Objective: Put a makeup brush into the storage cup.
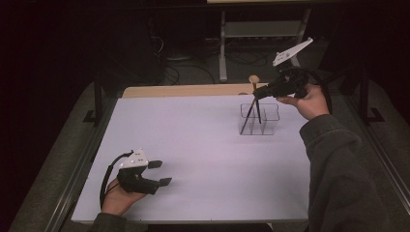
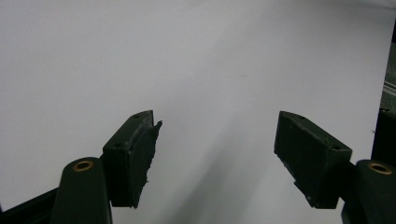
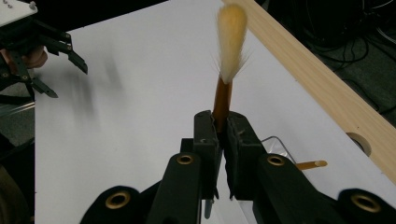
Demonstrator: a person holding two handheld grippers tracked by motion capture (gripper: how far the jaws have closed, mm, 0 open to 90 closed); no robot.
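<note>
My right gripper point(image 1: 258, 92) hangs over a clear divided organizer point(image 1: 271, 117) at the far right of the white table. It is shut on a brush point(image 1: 255, 96) with a tan bristle head and a dark handle that points down into the organizer. In the right gripper view the jaws point(image 3: 223, 128) clamp the brush's brown ferrule point(image 3: 222, 98), and the bristles point(image 3: 231, 42) stick out beyond them. A second dark stick point(image 1: 247, 119) leans in the organizer. My left gripper point(image 1: 160, 173) rests low at the near left, open with nothing between its fingers point(image 2: 135, 154).
A bare wooden strip point(image 1: 183, 90) runs along the table's far edge, with a round hole point(image 3: 359, 141) in it. Cables and a metal stand leg point(image 1: 223, 48) lie on the dark floor beyond. White tabletop point(image 1: 193, 140) spreads between the two grippers.
</note>
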